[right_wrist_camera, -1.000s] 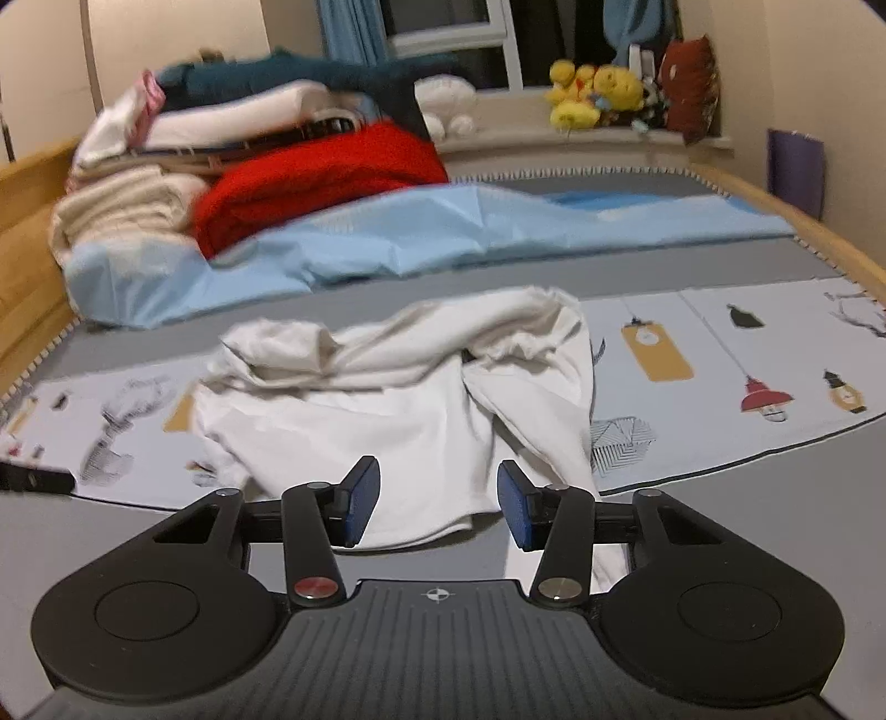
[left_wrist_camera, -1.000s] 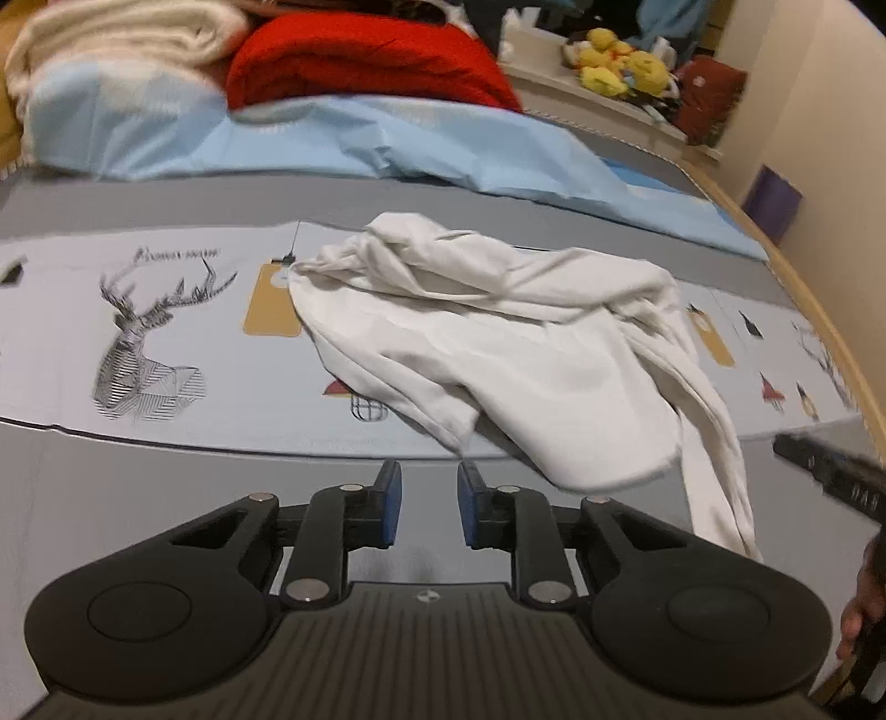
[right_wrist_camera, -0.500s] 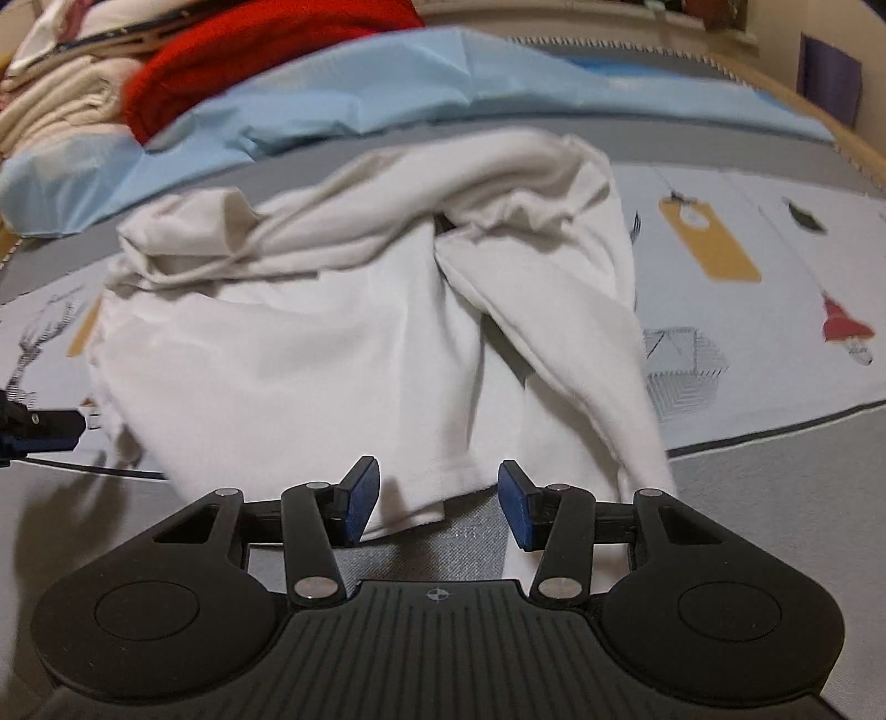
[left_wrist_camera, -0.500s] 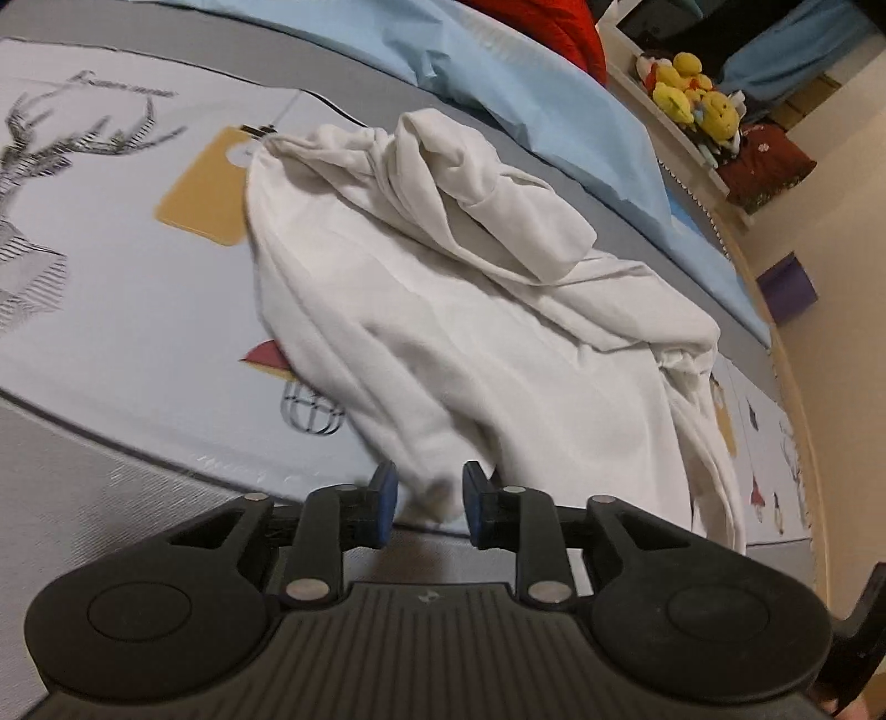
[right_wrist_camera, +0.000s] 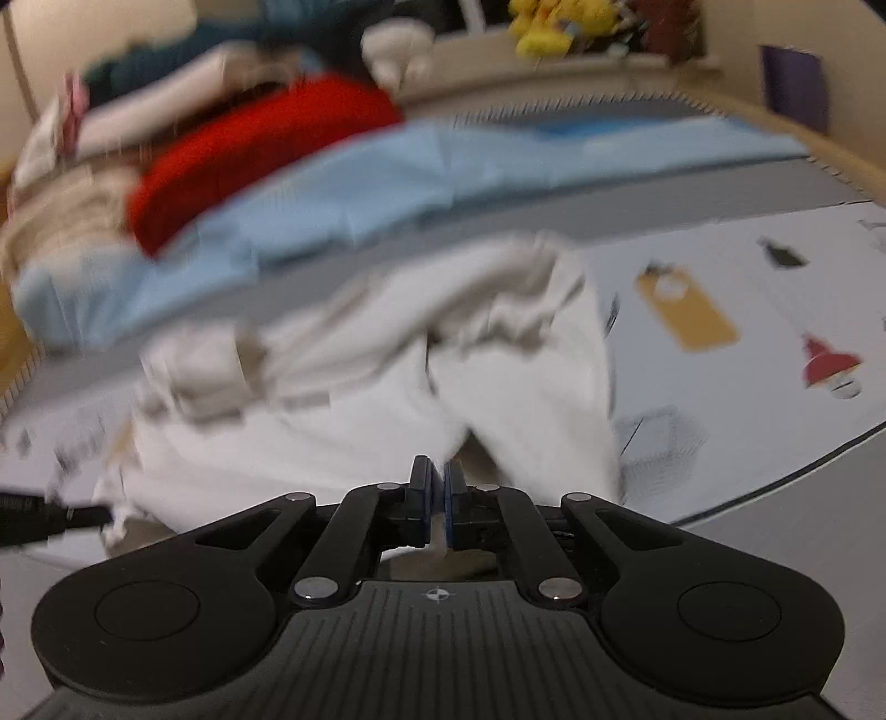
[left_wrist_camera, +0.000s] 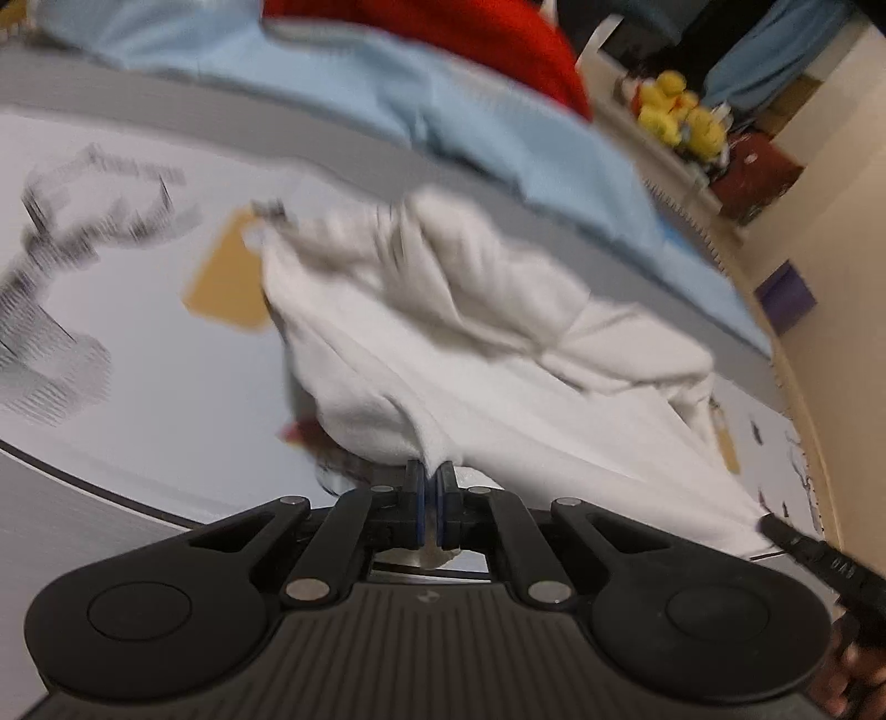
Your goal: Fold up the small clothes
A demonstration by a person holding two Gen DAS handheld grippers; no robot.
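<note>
A crumpled white garment [left_wrist_camera: 498, 360] lies on the printed bed sheet [left_wrist_camera: 138, 360]. In the left wrist view my left gripper [left_wrist_camera: 431, 476] is shut on the garment's near edge, a fold of cloth pinched between the blue pads. In the right wrist view the same garment [right_wrist_camera: 360, 443] spreads ahead, and my right gripper [right_wrist_camera: 437, 476] is shut on its near hem. The cloth pulls taut from both pinches. The right gripper's tip [left_wrist_camera: 767, 520] shows at the garment's right corner, and the left gripper's tip [right_wrist_camera: 102, 515] at its left corner. Both views are blurred.
Behind the garment lie a light blue sheet [left_wrist_camera: 470, 127], a red blanket [left_wrist_camera: 443, 33] and stacked folded textiles [right_wrist_camera: 83, 166]. Yellow plush toys [left_wrist_camera: 681, 116] sit on a ledge. The wooden bed rim [left_wrist_camera: 803, 387] and a purple box [left_wrist_camera: 786, 296] are at right.
Both grippers moved forward and down to the garment's near edge, then closed on it. The cloth now lifts and stretches between the two grips.
</note>
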